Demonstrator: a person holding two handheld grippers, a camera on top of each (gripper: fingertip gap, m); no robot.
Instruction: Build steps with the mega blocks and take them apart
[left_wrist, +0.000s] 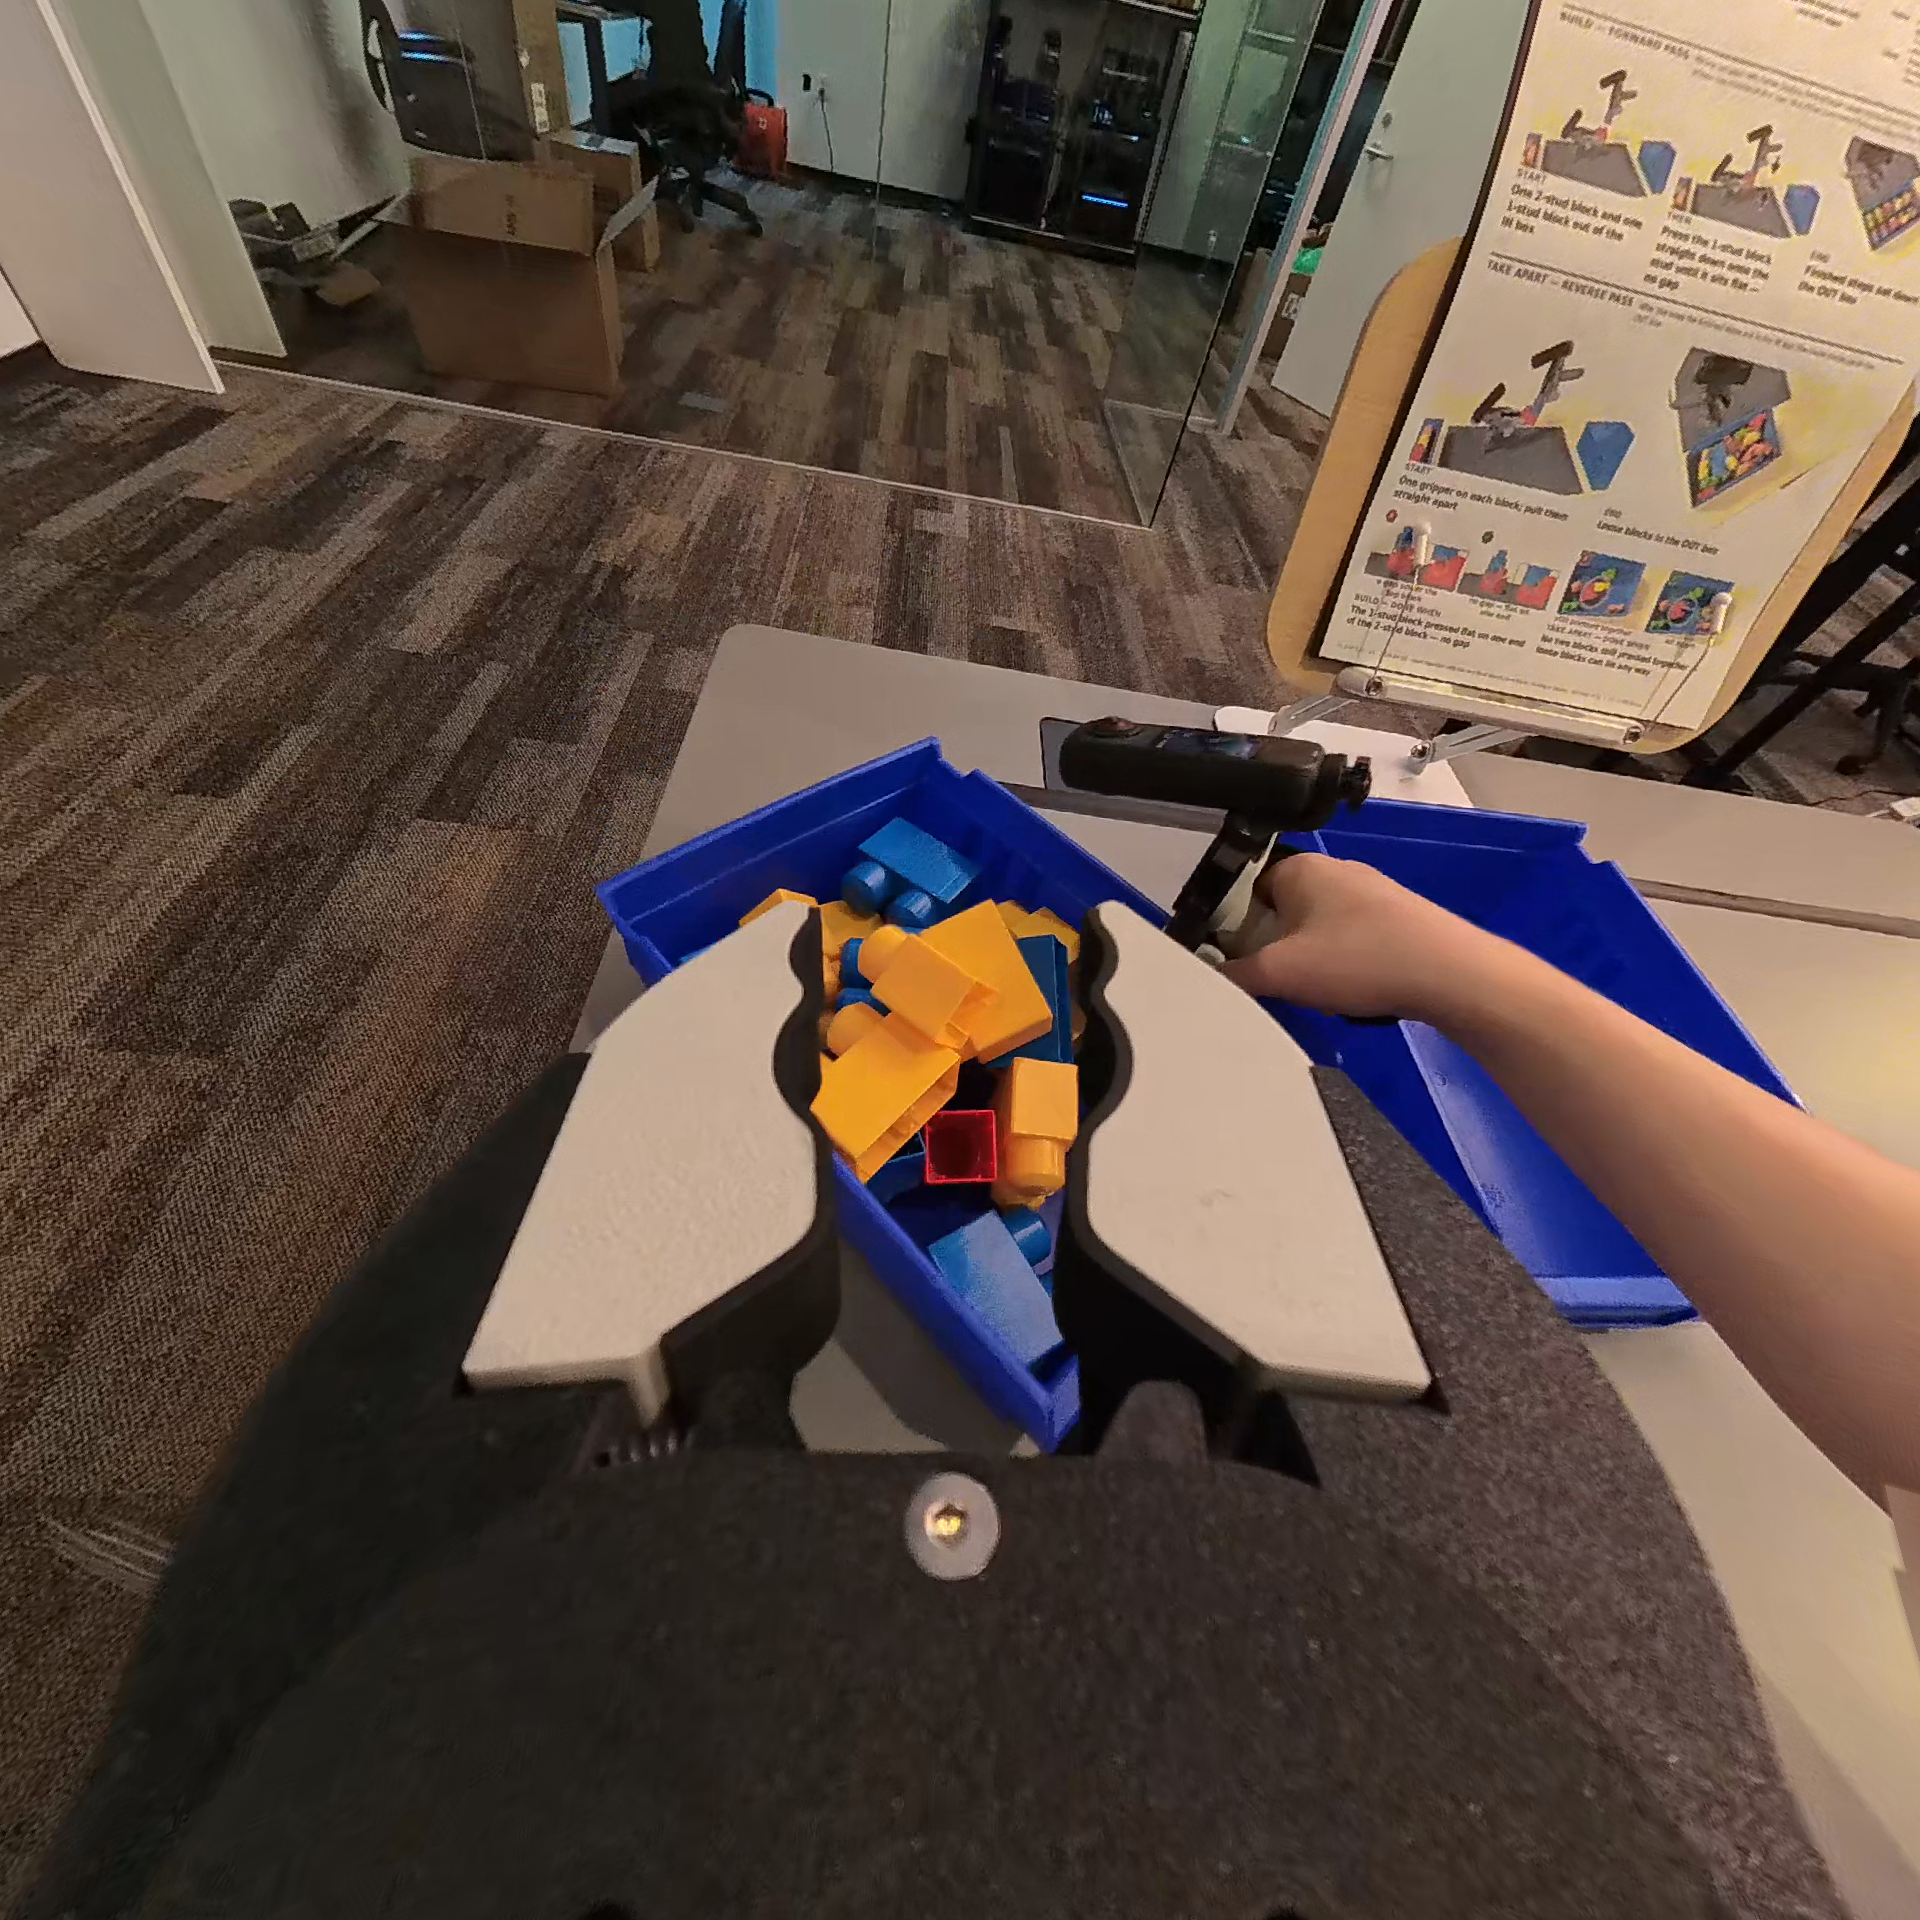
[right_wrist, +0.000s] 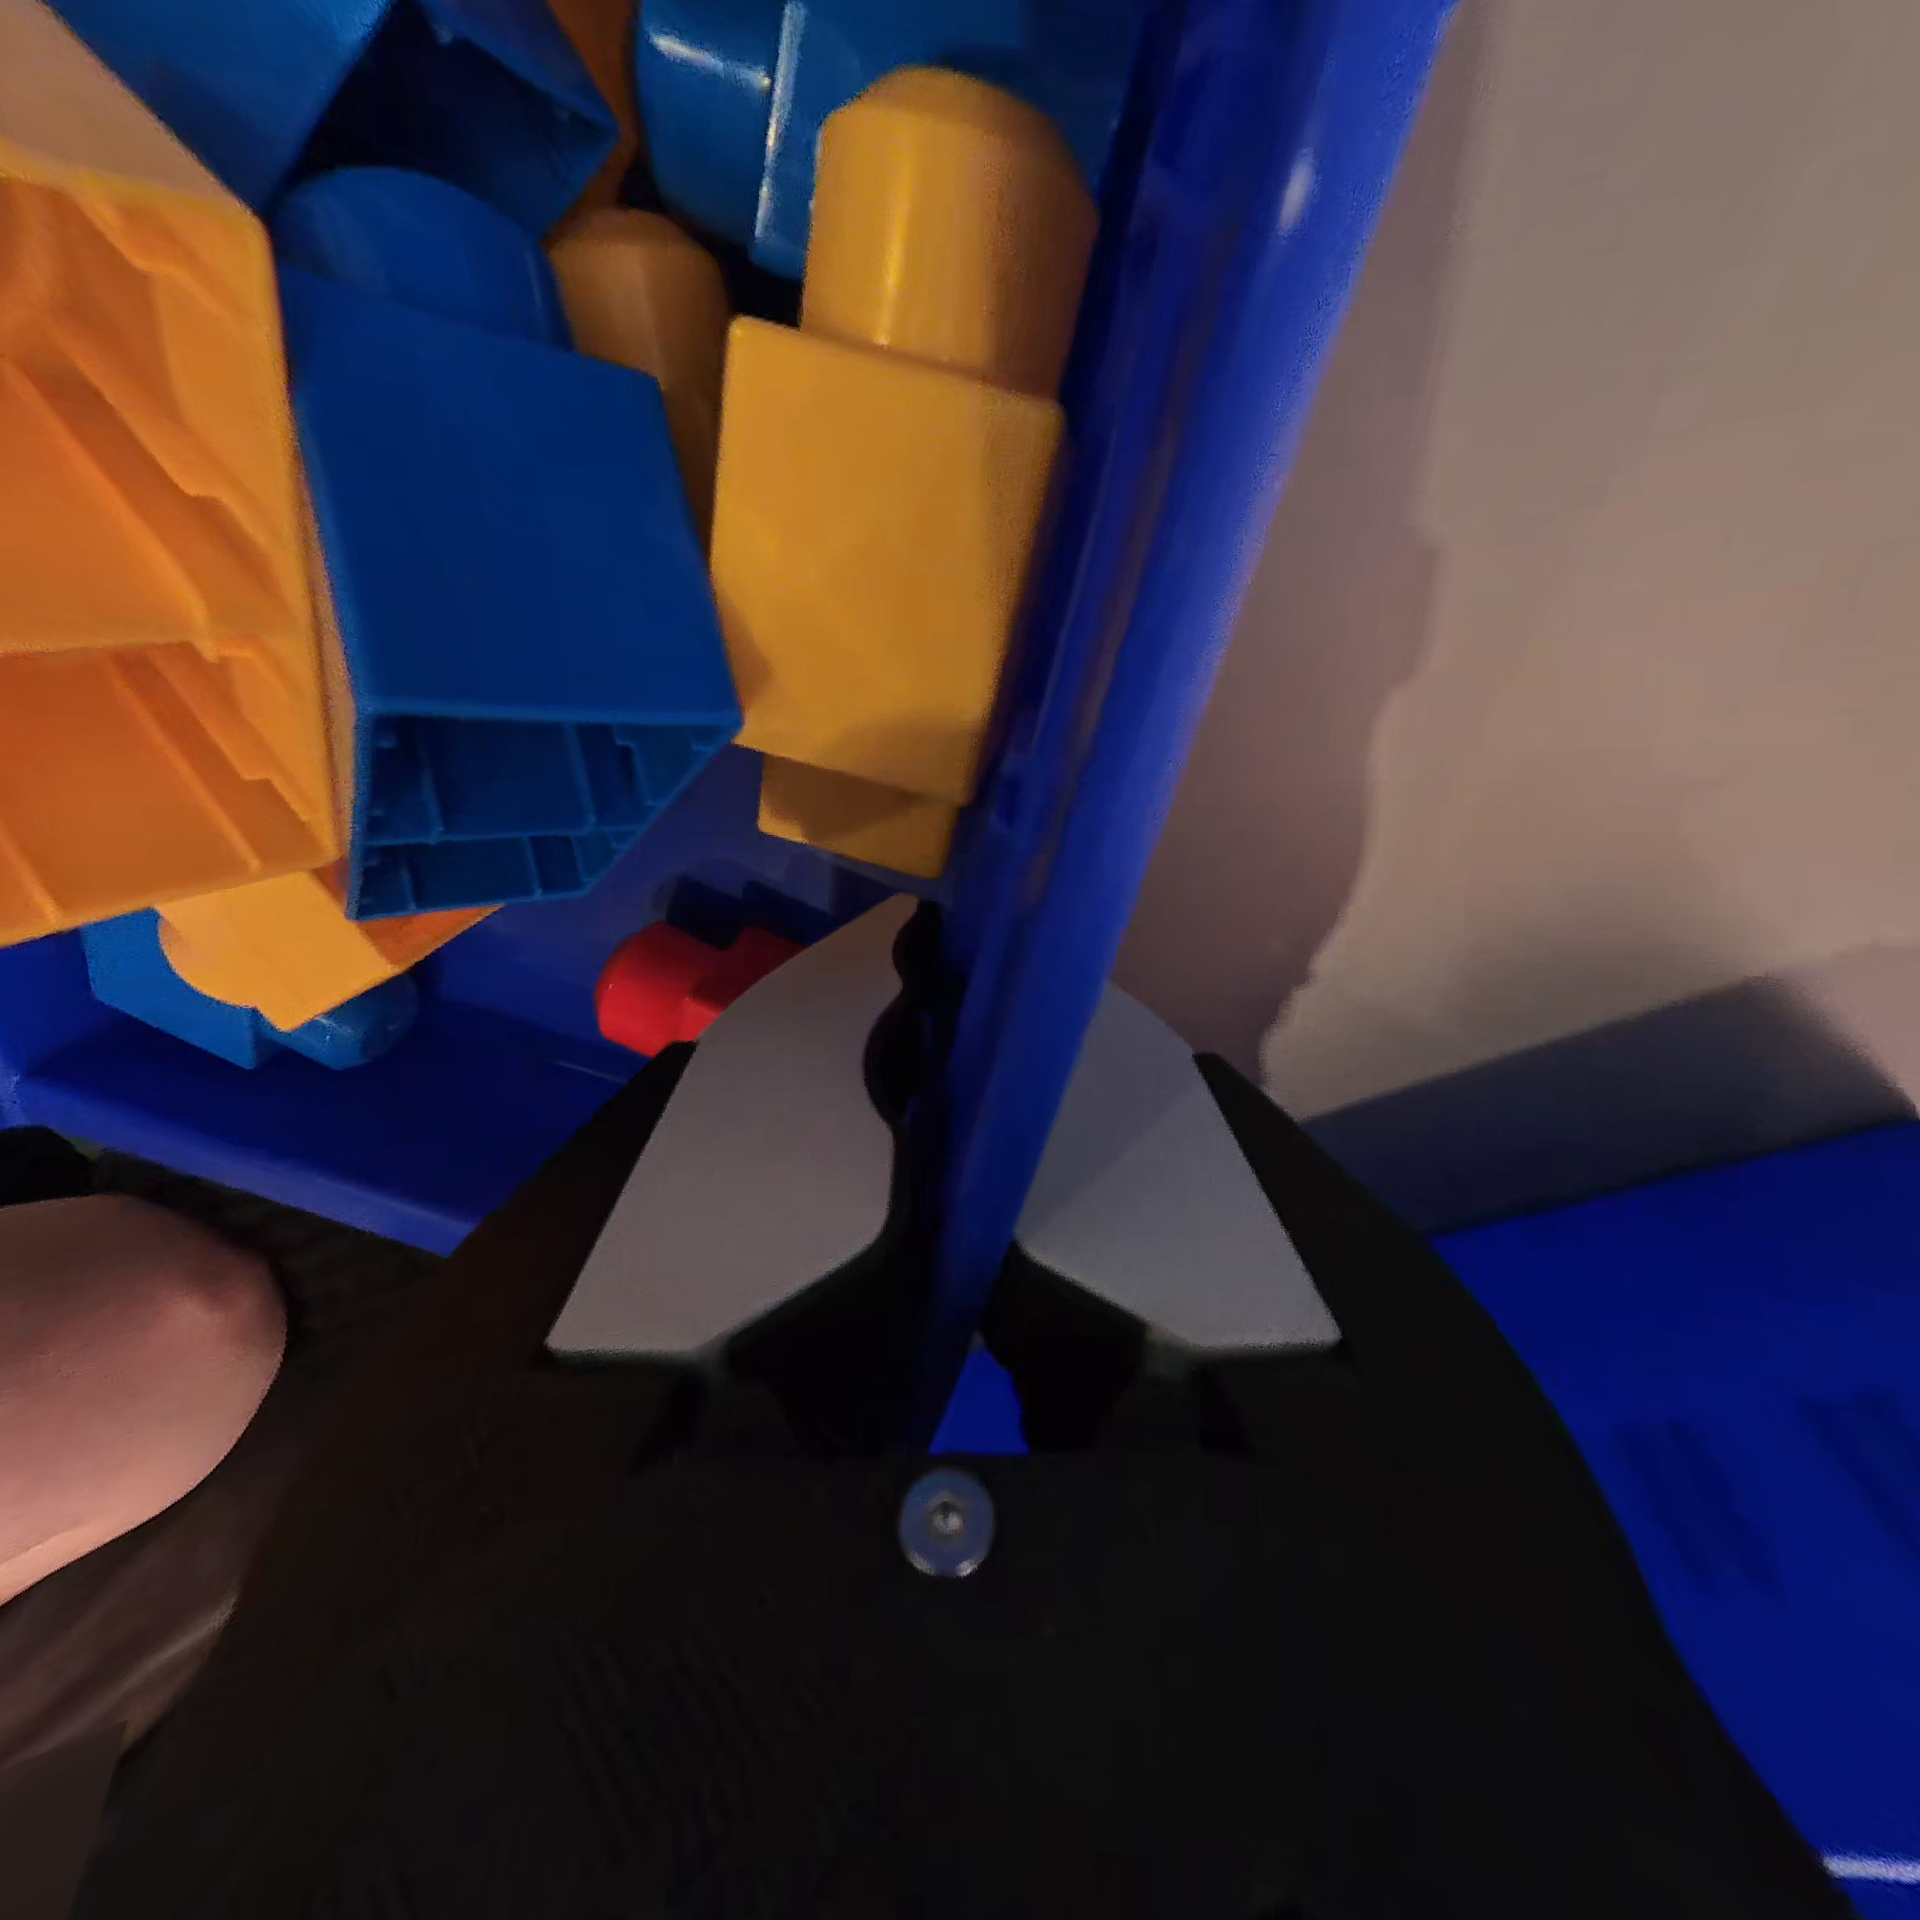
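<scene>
Loose orange, blue and red mega blocks (left_wrist: 940, 1023) heaped in blue bin (left_wrist: 790, 831).

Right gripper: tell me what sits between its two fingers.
The right gripper straddles the blue bin's side wall; the right wrist view shows one finger inside by the blocks, the other outside over the table.

An office, set up partly as a test bench. The floor is patterned carpet tile (left_wrist: 343, 644) that meets wood-look planks (left_wrist: 883, 343) behind a glass partition (left_wrist: 1174, 260). Past the glass stand a black swivel chair (left_wrist: 691, 135), opened cardboard boxes (left_wrist: 509, 260) and a dark equipment rack (left_wrist: 1081, 114). Nearer, a grey table (left_wrist: 790, 707) carries two blue bins (left_wrist: 1538, 935) and an instruction sheet (left_wrist: 1621, 343) propped on a stand, which gives it the air of a work station.
</scene>
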